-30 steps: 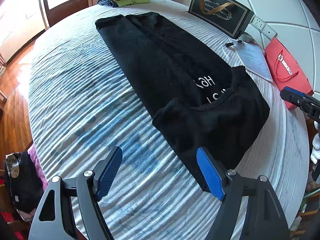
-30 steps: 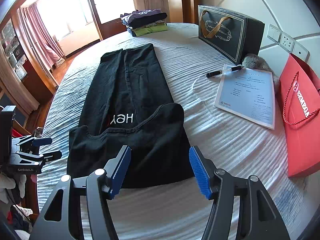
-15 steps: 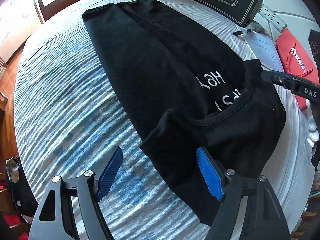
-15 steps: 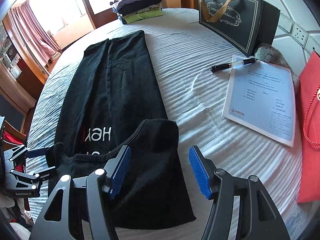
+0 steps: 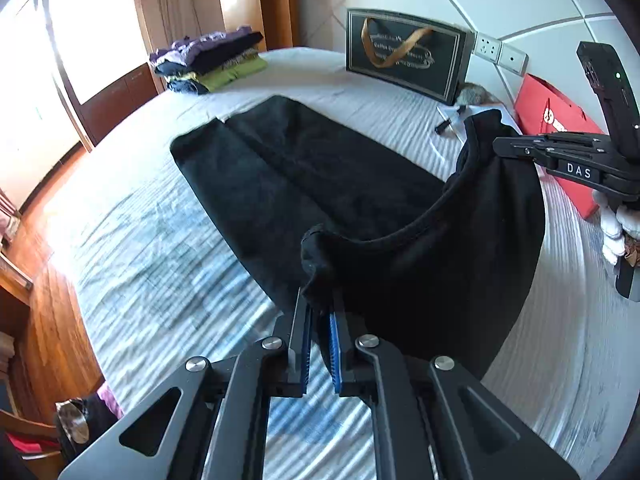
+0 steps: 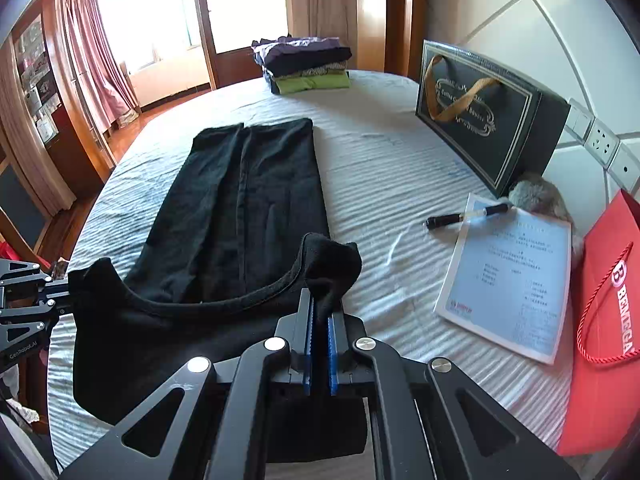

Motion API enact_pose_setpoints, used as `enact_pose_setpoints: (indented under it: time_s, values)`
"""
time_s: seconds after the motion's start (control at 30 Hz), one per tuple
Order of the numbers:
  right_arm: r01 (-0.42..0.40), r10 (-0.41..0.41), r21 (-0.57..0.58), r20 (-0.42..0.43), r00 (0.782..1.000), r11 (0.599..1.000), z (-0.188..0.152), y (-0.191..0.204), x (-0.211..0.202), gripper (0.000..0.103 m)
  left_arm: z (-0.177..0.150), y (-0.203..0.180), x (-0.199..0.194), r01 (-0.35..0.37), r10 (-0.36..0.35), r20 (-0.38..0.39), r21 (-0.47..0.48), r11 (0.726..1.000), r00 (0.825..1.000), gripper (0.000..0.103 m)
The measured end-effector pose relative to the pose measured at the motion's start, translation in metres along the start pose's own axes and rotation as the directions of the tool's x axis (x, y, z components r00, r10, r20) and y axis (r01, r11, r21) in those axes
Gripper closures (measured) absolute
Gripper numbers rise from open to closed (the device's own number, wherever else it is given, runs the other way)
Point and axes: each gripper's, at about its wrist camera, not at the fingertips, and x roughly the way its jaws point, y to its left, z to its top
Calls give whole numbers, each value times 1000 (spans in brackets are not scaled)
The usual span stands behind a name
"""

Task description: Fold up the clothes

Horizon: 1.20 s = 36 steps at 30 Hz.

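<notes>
2 grippers hold the black T-shirt [image 6: 224,208] by its near end, 1 at each shoulder beside the collar: the left gripper [image 5: 319,316] is clenched on the left shoulder corner, and the right gripper [image 6: 319,316] is clenched on the right shoulder corner. Between them the collar hangs in a slack curve, lifted off the striped bed sheet [image 6: 384,168], while the long folded body lies flat toward the far side of the bed. The cloth looks soft, light and limp, so I judge it will sag wherever it is not held and will bend at once along any line. The shoulder seams seem the good place to take hold, because the fabric there is doubled and thicker. On the right lie a printed paper [image 6: 508,276] and a pen [image 6: 466,217], well apart from the shirt.
</notes>
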Motion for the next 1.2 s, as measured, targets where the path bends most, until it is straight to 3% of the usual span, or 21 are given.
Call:
enact_pose_setpoints:
  time_s: [0.2,0.43,0.63,0.8,0.87,0.9,0.93,1.0,1.07,1.2]
  values:
    - [19,-17,-17,79,997,1000,54,15,17,98,54,57,4,-29,29,80,-4,1000,996,97]
    - [38,-37,-6,144,989,999,150,31,80,98,115,141,53,-17,15,113,13,1000,993,97]
    - [62,-63,10,78,995,998,219,35,176,98,172,205,126,9,-11,76,21,1000,997,97]
    - [53,-53,51,2,999,997,243,27,253,98,184,235,190,40,-40,-14,16,999,999,95]
    - [61,-56,77,-55,997,995,242,24,279,95,182,241,211,44,-43,-64,13,999,997,80]
    - [62,-54,94,-82,995,994,241,22,290,86,181,243,218,45,-44,-84,12,999,995,59]
    - [58,-46,114,-101,994,992,238,19,295,70,181,245,220,46,-45,-87,14,999,995,37]
    - [71,-58,132,-100,993,989,231,14,283,49,181,250,212,40,-38,-67,24,999,997,26]
    - [91,-80,144,-75,994,985,224,10,254,47,183,254,196,9,-8,-39,30,999,999,26]
    - [109,-102,174,-48,994,979,191,3,180,46,170,232,160,67,-66,-35,24,997,997,26]
